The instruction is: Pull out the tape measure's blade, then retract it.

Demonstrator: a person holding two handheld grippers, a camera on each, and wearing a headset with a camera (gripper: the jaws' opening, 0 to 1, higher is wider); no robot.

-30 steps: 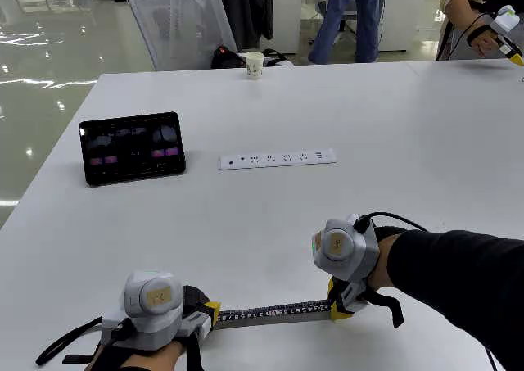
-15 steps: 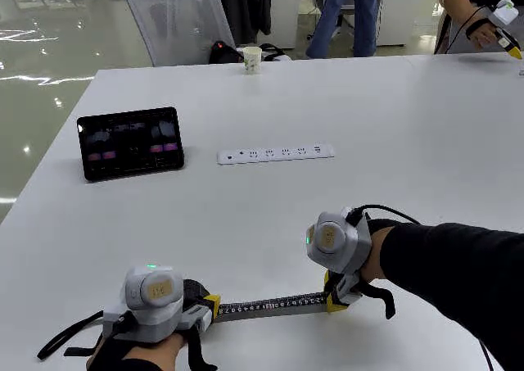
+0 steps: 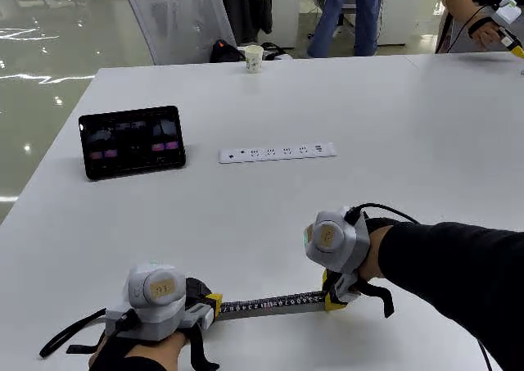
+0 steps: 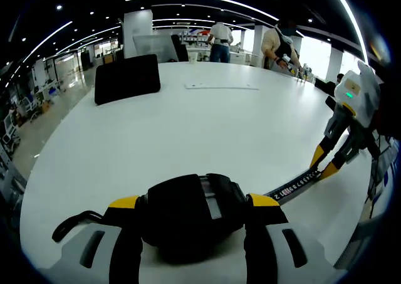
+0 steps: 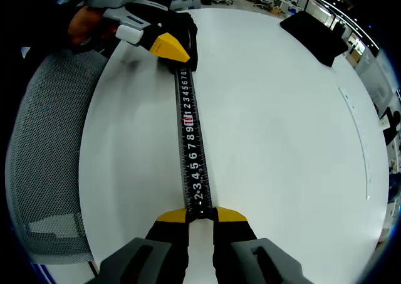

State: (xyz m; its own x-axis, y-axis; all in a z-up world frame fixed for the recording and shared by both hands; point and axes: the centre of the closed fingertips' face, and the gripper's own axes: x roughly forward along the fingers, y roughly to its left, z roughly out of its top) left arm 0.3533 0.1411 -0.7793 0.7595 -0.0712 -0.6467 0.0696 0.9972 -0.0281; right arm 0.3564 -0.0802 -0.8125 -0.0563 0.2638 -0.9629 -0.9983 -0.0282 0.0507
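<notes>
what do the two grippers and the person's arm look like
The left gripper and right gripper both have rounded light grey bodies and dark jaws with yellow tips. The right one has a small green light and a black cable looping back to a black sleeve. Black straps trail from the left one.
</notes>
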